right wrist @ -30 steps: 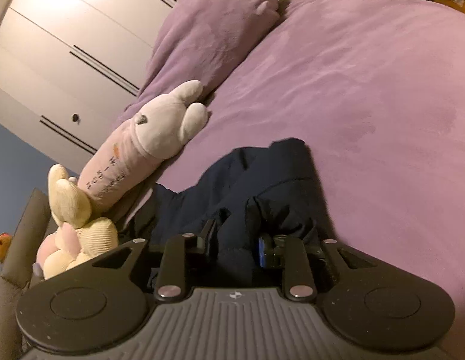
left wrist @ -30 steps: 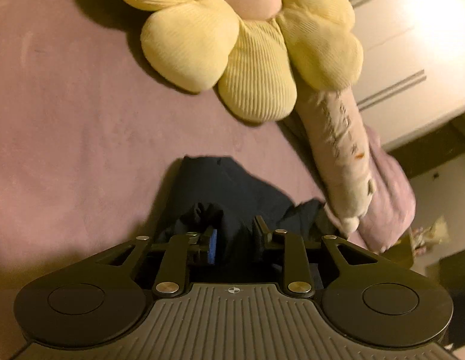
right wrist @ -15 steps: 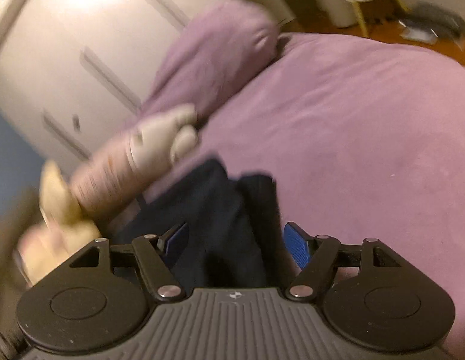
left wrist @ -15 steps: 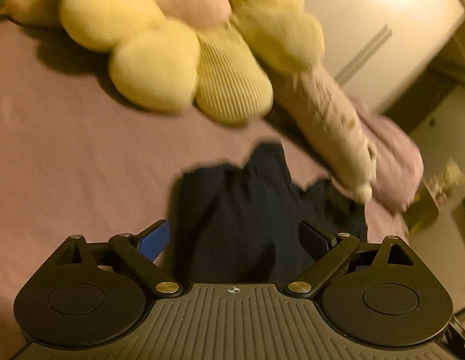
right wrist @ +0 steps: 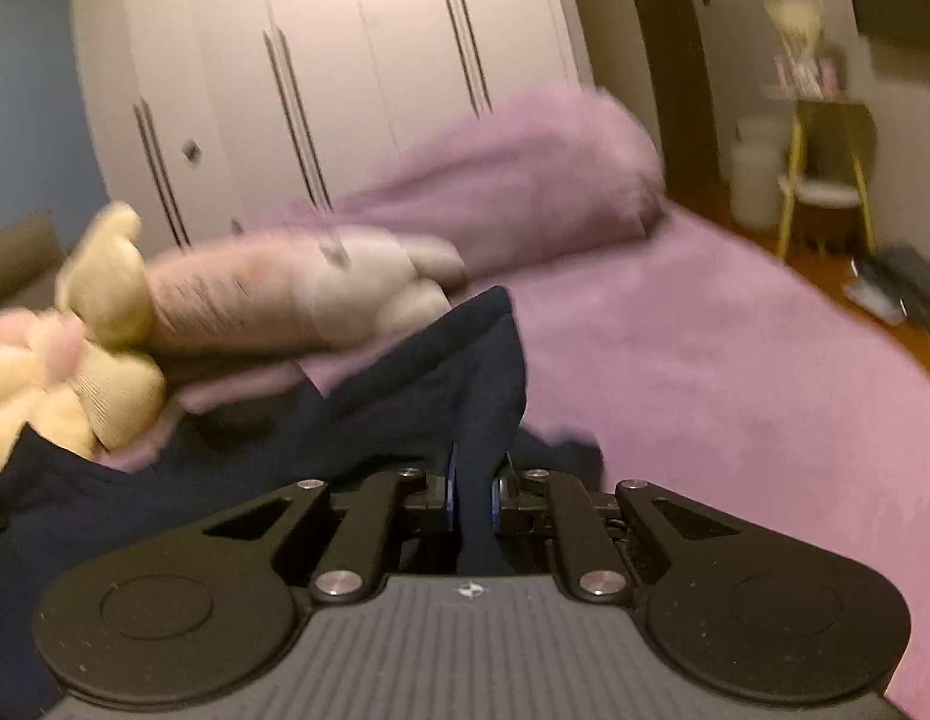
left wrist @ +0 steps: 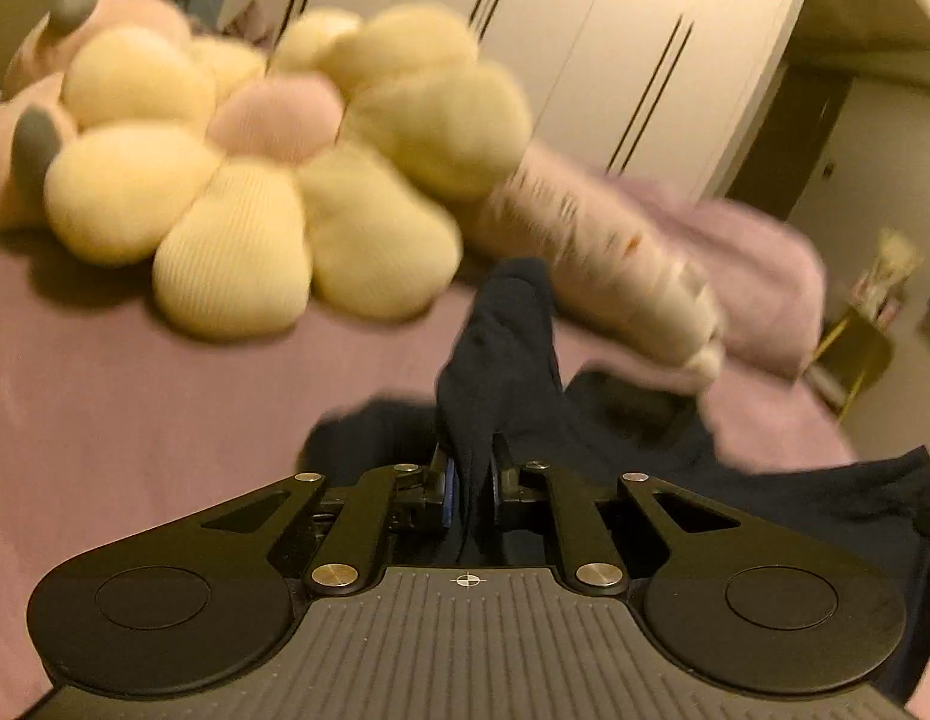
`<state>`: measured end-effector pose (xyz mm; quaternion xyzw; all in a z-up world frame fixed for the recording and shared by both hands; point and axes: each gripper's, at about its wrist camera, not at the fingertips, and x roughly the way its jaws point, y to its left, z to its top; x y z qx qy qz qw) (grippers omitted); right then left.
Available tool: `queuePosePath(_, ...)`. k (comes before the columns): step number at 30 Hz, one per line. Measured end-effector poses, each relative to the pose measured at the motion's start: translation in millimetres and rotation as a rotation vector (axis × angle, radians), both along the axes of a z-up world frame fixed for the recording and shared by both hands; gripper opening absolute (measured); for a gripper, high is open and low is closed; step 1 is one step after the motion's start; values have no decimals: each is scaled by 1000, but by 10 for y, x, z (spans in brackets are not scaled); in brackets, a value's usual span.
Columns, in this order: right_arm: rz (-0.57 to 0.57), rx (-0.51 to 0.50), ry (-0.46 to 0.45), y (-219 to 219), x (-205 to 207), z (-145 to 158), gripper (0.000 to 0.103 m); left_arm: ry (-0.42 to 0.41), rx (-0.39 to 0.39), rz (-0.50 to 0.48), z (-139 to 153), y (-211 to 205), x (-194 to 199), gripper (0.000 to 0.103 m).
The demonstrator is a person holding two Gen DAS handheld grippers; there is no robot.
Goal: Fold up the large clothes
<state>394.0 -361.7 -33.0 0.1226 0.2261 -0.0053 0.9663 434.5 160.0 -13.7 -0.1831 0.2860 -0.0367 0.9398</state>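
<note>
Left wrist view, L to R: bare purple bedspread fills the left side, open room there. Yellow flower cushion w/ pink centre sits at the far edge, a pink plush just behind it at far left. A long pale plush lies beside the cushion's right, purple pillow behind it. White wardrobe doors back the bed; yellow chair off the right edge.

Left gripper: jaws have just been closing, now clamped on a bunched fold of the dark navy garment, which stands up in a peak between the pads; rest of the cloth trails right on the bedspread.

Right wrist view: right gripper jaws have also just closed, pinching a navy fold that rises ahead. Garment spreads to the left, touching the cushion and long plush. Right of it bedspread is bare to the bed edge; wood floor beyond.
</note>
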Motion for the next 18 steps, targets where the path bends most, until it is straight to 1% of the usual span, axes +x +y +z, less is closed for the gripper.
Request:
queuePosePath(1, 3, -6, -25, 35, 7, 110, 9, -24, 13, 8, 85, -29, 53, 13)
queuePosePath(3, -11, -39, -81, 116, 89, 328, 9, -83, 66, 43, 276, -70, 151, 13)
queuePosePath(4, -29, -54, -104, 153, 169, 408, 9, -101, 93, 65, 327, -96, 226, 13)
queuePosePath(6, -79, -70, -123, 187, 430, 517, 9, -118, 149, 113, 349, -176, 424, 14)
queuePosePath(8, -119, -84, -118, 220, 702, 487, 9, -114, 209, 144, 236, -300, 653, 15)
queuePosePath(10, -159, -85, -94, 270, 976, 326, 10, -91, 254, 171, 24, -415, 830, 16)
queuePosePath(11, -176, -93, -77, 310, 1077, 231, 10, -62, 269, 187, -120, -465, 929, 18)
queuePosePath(13, -213, -146, -38, 396, 1269, -69, 10, -21, 302, 210, -416, -526, 1067, 20)
queuePosePath(14, -226, -156, -3, 398, 1354, -238, 10, 3, 329, 224, -602, -554, 1120, 30)
queuePosePath(15, -243, -166, 31, 381, 1416, -420, 10, 14, 335, 235, -739, -547, 1116, 44)
queuePosePath(16, -261, -163, 59, 346, 1454, -569, 11, 24, 320, 256, -877, -518, 1105, 49)
queuePosePath(17, -271, -142, 75, 301, 1474, -705, 12, 40, 276, 276, -1009, -460, 1094, 56)
queuePosePath(18, -273, -111, 88, 239, 1489, -835, 12, 49, 217, 284, -1113, -375, 1085, 61)
